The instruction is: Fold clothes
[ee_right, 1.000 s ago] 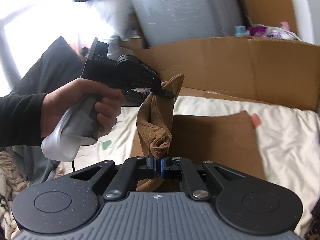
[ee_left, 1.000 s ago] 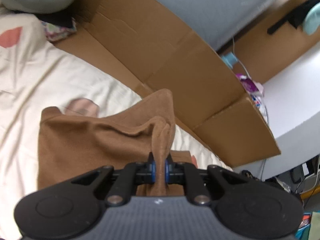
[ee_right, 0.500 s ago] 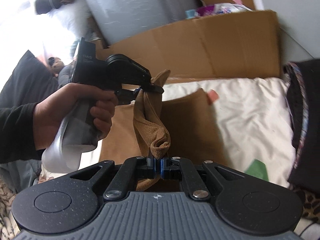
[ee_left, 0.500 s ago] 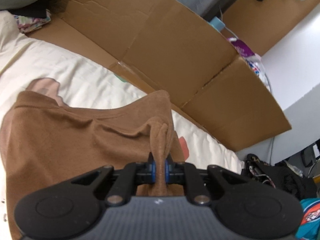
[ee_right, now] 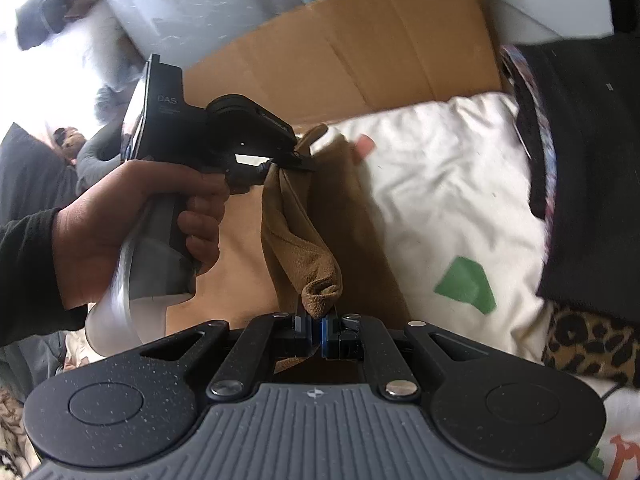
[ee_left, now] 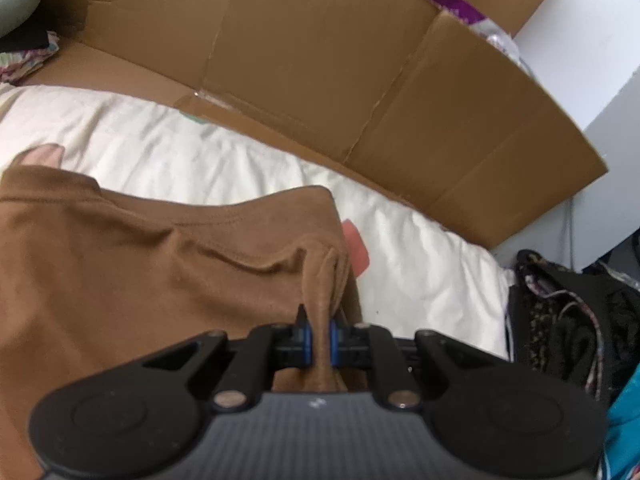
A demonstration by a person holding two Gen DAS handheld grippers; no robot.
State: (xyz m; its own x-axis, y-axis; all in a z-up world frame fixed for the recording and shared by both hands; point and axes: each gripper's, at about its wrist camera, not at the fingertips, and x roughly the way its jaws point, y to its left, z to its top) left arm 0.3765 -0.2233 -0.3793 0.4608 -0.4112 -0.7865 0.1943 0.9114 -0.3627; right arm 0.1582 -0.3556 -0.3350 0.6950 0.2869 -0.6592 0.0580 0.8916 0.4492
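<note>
A brown garment (ee_left: 120, 280) lies partly spread on a cream bedsheet (ee_left: 224, 160). My left gripper (ee_left: 318, 340) is shut on a bunched edge of it, held a little above the sheet. In the right wrist view the left gripper (ee_right: 296, 162) shows in a hand, pinching the garment's (ee_right: 296, 248) far corner. My right gripper (ee_right: 316, 326) is shut on the near corner. The brown edge hangs slack between the two grippers, over the folded layer below.
Flattened brown cardboard (ee_left: 320, 64) stands along the far side of the bed. A dark clothes pile (ee_left: 568, 320) lies at the right end; it also shows in the right wrist view (ee_right: 580, 160), above a leopard-print fabric (ee_right: 588, 344). The sheet has coloured patches (ee_right: 466, 284).
Both grippers have carried the held brown edge across to the right, toward the dark clothes pile, and lower over the sheet. Both grips stay shut.
</note>
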